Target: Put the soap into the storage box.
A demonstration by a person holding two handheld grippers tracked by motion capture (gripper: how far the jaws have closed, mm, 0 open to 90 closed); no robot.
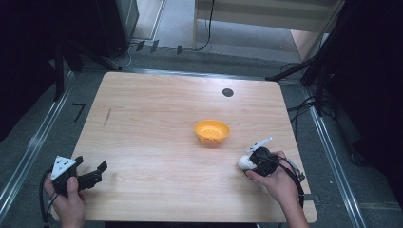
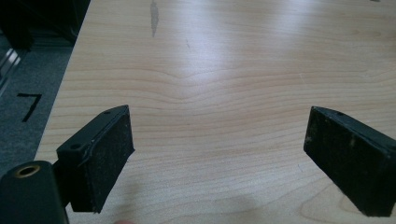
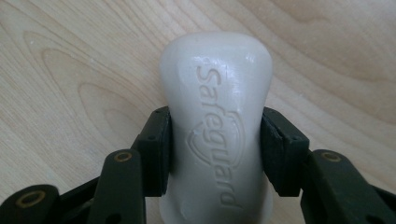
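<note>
A white soap bar (image 3: 215,126) with raised lettering lies lengthwise between the jaws of my right gripper (image 3: 215,151), which is shut on it just above the wood. In the high view the same soap bar (image 1: 244,163) pokes out to the left of the right gripper (image 1: 252,160), at the table's front right. An orange bowl (image 1: 211,131) stands a little beyond it, near the table's middle, and looks empty. My left gripper (image 1: 91,172) rests at the front left corner. Its jaws stand wide apart in the left gripper view, with bare wood between the pads (image 2: 109,154).
The wooden table (image 1: 157,118) has a round black hole (image 1: 227,92) near its far edge and a dark streak (image 1: 107,116) at the left. Grey floor, metal rails and cables surround it. A black tape mark (image 2: 29,106) lies on the floor at the left.
</note>
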